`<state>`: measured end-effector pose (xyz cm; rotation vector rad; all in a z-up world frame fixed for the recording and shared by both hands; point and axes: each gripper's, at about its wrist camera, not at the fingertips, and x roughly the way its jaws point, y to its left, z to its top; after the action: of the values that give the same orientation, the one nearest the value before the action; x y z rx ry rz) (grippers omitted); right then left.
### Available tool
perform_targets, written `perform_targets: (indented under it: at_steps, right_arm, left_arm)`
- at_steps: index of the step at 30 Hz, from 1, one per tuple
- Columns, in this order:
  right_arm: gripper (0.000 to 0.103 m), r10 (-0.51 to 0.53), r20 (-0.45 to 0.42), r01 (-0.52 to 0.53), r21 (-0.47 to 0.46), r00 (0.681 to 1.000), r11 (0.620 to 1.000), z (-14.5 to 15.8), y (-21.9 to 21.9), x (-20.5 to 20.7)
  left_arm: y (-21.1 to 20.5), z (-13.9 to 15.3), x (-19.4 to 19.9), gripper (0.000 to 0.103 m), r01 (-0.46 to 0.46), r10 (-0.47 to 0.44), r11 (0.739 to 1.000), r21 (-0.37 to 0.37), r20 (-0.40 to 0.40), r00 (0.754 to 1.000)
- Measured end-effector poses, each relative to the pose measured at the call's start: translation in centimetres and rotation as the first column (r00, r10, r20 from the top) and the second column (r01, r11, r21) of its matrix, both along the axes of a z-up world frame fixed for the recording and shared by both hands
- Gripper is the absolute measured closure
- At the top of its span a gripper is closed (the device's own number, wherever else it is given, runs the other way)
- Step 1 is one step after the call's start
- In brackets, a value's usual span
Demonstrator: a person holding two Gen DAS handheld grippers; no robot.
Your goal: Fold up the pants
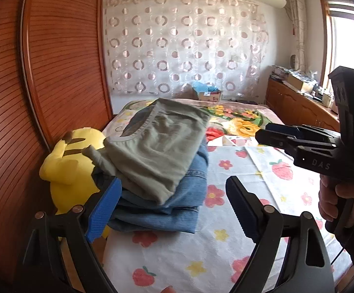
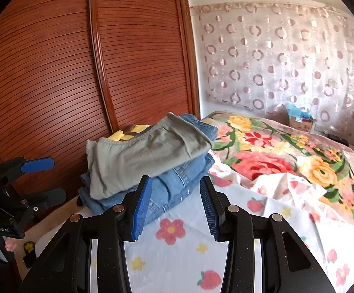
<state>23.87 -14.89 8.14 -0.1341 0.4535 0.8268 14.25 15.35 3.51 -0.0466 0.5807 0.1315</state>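
Folded grey-green pants (image 1: 157,146) lie on top of folded blue jeans (image 1: 177,202) in a stack on the bed's left side; the stack also shows in the right wrist view, pants (image 2: 140,156) over jeans (image 2: 177,185). My left gripper (image 1: 174,207) is open and empty, just in front of the stack, its left pad (image 1: 103,210) beside the jeans. My right gripper (image 2: 175,205) is open and empty, close to the stack's near corner. In the left wrist view the right gripper (image 1: 269,134) appears at the right, away from the stack.
A yellow plush toy (image 1: 67,166) sits left of the stack against the wooden wardrobe doors (image 1: 54,61). A strawberry-print sheet (image 1: 201,256) and a floral blanket (image 2: 286,151) cover the bed. A cardboard box (image 1: 208,95) stands at the far end. A cluttered wooden cabinet (image 1: 299,102) runs along the right.
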Motion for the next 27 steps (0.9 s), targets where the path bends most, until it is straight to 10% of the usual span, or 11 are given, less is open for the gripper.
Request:
perform_targets:
  at_steps: [27]
  right_arm:
    - [0.041, -0.287, 0.042, 0.286, 0.043, 0.957, 0.957, 0.9, -7.2, -12.9]
  left_arm:
    - [-9.0, 1.2, -3.9, 0.015, 0.124, -0.125, 0.992, 0.02, 0.049, 0.991]
